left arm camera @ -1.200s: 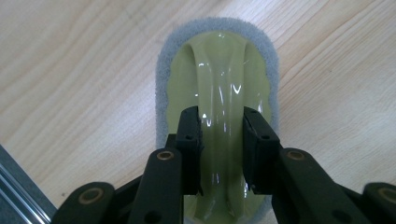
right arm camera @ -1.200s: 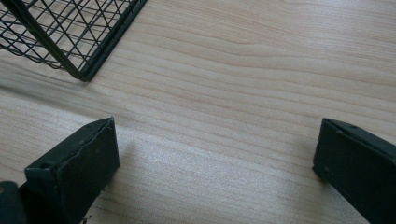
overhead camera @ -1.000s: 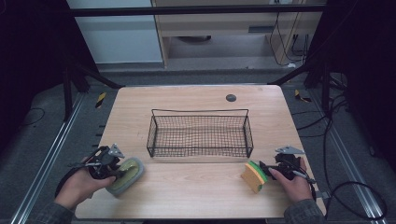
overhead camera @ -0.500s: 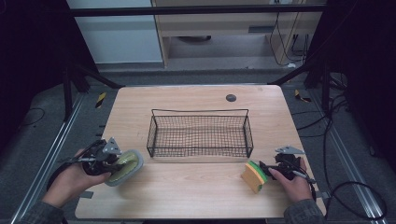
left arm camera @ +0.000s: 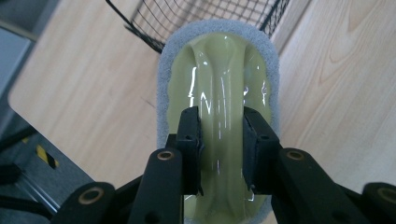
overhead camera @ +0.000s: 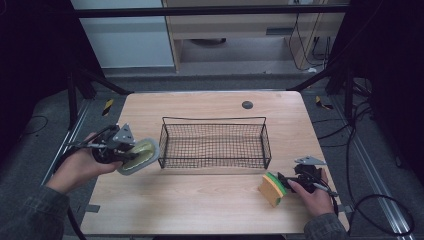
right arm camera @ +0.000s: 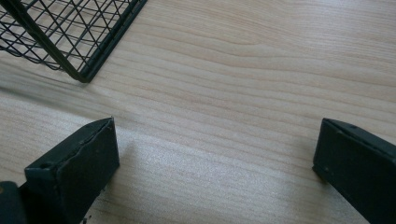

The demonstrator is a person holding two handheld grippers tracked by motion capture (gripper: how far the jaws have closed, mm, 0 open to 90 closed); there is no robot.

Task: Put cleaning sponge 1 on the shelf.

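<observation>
The left gripper (overhead camera: 131, 154) clenched the grey-rimmed, pale-green oval sponge (left arm camera: 219, 100), lifted beside the black wire basket's (overhead camera: 215, 145) left end. Next, carry it over the rim and release. The right gripper (overhead camera: 287, 181) sat released, just beside the yellow-and-green sponge (overhead camera: 272, 188), near right.

I work in a lab-like recording bay: my wooden table (overhead camera: 210, 200) stands inside a black metal frame (overhead camera: 210, 10), cables (overhead camera: 360, 135) trailing over grey floor.
</observation>
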